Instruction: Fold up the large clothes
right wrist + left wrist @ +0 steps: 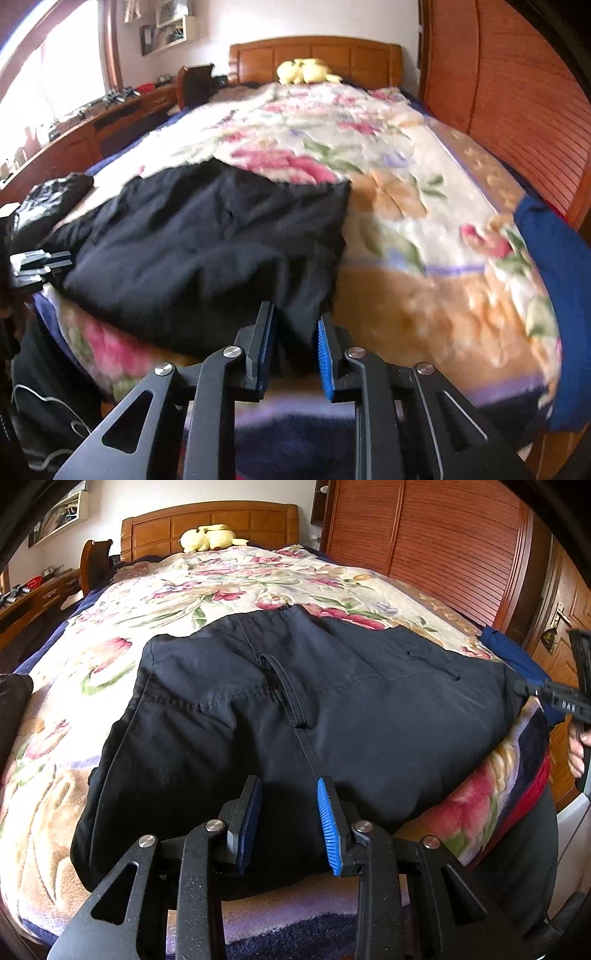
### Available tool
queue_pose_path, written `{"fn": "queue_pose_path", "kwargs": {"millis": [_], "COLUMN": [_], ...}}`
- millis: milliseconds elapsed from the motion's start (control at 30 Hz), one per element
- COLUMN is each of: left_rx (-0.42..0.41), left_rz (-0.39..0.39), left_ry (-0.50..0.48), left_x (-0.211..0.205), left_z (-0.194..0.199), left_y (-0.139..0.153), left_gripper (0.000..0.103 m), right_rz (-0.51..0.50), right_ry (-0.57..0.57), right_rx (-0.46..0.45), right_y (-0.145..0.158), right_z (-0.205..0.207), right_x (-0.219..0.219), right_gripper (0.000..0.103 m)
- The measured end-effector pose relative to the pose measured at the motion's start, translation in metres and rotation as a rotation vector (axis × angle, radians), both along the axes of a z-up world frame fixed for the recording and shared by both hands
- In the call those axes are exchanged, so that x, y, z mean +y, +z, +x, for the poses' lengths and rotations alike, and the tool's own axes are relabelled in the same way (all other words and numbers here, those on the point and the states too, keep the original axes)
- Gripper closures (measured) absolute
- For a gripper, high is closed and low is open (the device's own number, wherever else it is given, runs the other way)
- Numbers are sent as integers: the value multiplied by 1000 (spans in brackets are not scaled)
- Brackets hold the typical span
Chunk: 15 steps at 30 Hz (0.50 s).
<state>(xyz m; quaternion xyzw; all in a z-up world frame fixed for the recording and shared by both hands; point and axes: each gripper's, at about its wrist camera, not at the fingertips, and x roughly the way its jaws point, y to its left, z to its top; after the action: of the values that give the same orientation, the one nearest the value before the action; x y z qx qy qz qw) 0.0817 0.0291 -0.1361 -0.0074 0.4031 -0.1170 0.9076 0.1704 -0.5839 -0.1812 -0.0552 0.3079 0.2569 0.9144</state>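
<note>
A: Left to right, quick. Left wrist view first?

B: Desk [40, 594] along the far left wall. Then the bed, floral blanket [229, 587] over it, yellow plush [208, 537] at the headboard [210, 522]. Black trousers [295, 709] lie flat on the near part of the blanket, waistband side up, belt loop [286, 690] near the middle, near hem hanging just over the bed's front edge.

A: Left gripper?

B: Left gripper [290, 825] low in frame, over the trousers' near hem. Fingers spread to a moderate gap, nothing between the blue pads [328, 830]. Can't tell if the tips touch the cloth.

A: Right edge of that view?

B: Louvred wardrobe [443, 546], then a door [569, 605]. The right gripper [554, 696] comes in there, at the trousers' right corner; its finger gap isn't readable from this side.

A: Right wrist view?

B: Blurred. Far left, a black bag [48, 206] and the left gripper [38, 264] poking in at the trousers' left edge. Trousers [207, 240] take up the left half of the blanket [424, 229]. Right gripper [295, 341] at bottom centre, fingers narrowed with a fold of the trousers' near right corner running between the pads [325, 363]. Looks pinched, though a slim gap shows on each side, so grip is not certain.

A: Beyond that?

B: Blue cloth [561, 295] at the bed's right edge, wardrobe [517, 92] behind.
</note>
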Motion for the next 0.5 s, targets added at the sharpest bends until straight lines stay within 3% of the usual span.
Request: {"fn": "queue_pose_path", "kwargs": {"millis": [333, 433, 500], "left_rx": [1, 1, 0], "left_rz": [-7, -7, -8], "left_ry": [2, -1, -1], "left_x": [0, 0, 0], "left_z": [1, 1, 1], "left_y": [0, -1, -1], "left_gripper": [71, 71, 71], "right_rz": [-55, -73, -69], "right_ry": [2, -42, -82], "right_rx": [-69, -62, -57], "right_y": [9, 10, 15], "right_z": [7, 8, 9], "right_x": [32, 21, 15], "right_gripper": [74, 66, 55]}}
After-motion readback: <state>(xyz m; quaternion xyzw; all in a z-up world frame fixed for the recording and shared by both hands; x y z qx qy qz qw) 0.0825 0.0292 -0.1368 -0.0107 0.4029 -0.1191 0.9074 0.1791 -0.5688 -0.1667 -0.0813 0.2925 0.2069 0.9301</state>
